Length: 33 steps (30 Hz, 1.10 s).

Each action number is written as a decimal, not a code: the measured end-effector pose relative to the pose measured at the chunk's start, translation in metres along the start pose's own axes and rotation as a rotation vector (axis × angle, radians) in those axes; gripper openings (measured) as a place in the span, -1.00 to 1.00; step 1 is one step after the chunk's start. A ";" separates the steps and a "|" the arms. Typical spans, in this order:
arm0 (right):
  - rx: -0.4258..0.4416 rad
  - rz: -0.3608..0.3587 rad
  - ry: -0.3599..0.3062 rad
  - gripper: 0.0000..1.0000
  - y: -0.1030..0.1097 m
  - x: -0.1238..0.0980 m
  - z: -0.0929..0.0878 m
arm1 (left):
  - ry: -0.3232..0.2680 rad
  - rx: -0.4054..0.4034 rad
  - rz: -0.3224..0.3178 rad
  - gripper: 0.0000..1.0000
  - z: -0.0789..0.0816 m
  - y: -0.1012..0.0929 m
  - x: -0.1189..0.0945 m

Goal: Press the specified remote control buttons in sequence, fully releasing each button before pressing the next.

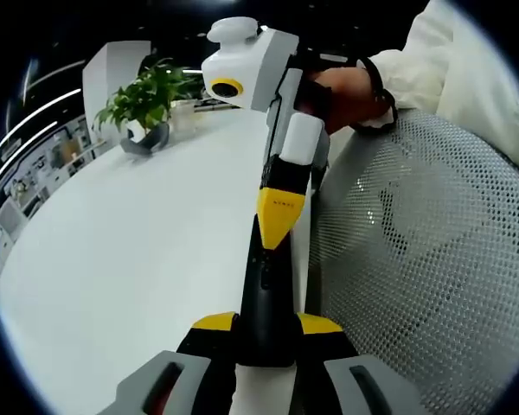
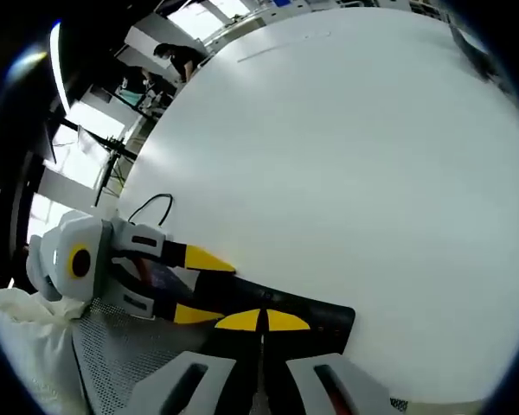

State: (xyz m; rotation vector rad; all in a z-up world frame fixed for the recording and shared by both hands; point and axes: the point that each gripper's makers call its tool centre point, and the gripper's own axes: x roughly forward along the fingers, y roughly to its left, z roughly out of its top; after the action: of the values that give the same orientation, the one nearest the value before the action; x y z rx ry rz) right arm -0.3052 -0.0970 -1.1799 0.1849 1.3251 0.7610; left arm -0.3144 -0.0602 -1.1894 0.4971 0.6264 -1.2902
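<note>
A black remote control (image 1: 264, 290) lies lengthwise along the white table's right edge. My left gripper (image 1: 266, 323) is shut on its near end, one yellow-tipped jaw on each side. The right gripper (image 1: 281, 212) comes down from above with its jaws together, its yellow tip resting on the remote's top face. In the right gripper view the right gripper (image 2: 261, 321) is shut, its tips touching the remote (image 2: 307, 313). There the left gripper (image 2: 199, 285) reaches in from the left and clamps the remote's far end. The buttons under the tip are hidden.
The white table (image 1: 147, 251) stretches left and away. A potted plant (image 1: 147, 108) stands at its far end. A white mesh chair back (image 1: 424, 251) is close on the right. A person's hand (image 1: 350, 95) and white sleeve hold the right gripper. A black cable (image 2: 151, 206) lies on the table.
</note>
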 end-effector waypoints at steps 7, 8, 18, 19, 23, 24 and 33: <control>-0.003 -0.008 0.002 -1.00 -0.002 0.000 0.000 | 0.001 0.000 0.001 -0.50 0.000 0.001 0.000; 0.001 -0.009 0.002 -1.00 -0.003 -0.001 0.000 | 0.000 0.000 0.001 -0.50 0.000 0.001 0.000; -0.051 -0.030 0.005 -1.00 -0.003 0.001 -0.001 | 0.000 0.002 0.001 -0.50 0.000 0.001 0.000; -0.048 -0.028 0.005 -1.00 -0.003 0.001 -0.001 | 0.000 0.003 0.001 -0.50 0.000 0.001 0.000; -0.039 -0.021 0.004 -1.00 -0.004 0.001 -0.001 | 0.000 0.003 0.002 -0.50 -0.001 0.001 0.000; -0.051 -0.026 0.004 -1.00 -0.003 0.001 -0.001 | 0.000 0.004 0.003 -0.50 -0.001 0.001 0.000; -0.043 -0.034 -0.005 -1.00 -0.004 0.001 -0.001 | -0.001 0.007 0.005 -0.51 -0.001 0.001 0.000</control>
State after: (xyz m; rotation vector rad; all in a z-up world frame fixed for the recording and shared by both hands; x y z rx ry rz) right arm -0.3044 -0.0997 -1.1832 0.1300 1.3026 0.7590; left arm -0.3139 -0.0595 -1.1901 0.5034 0.6200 -1.2881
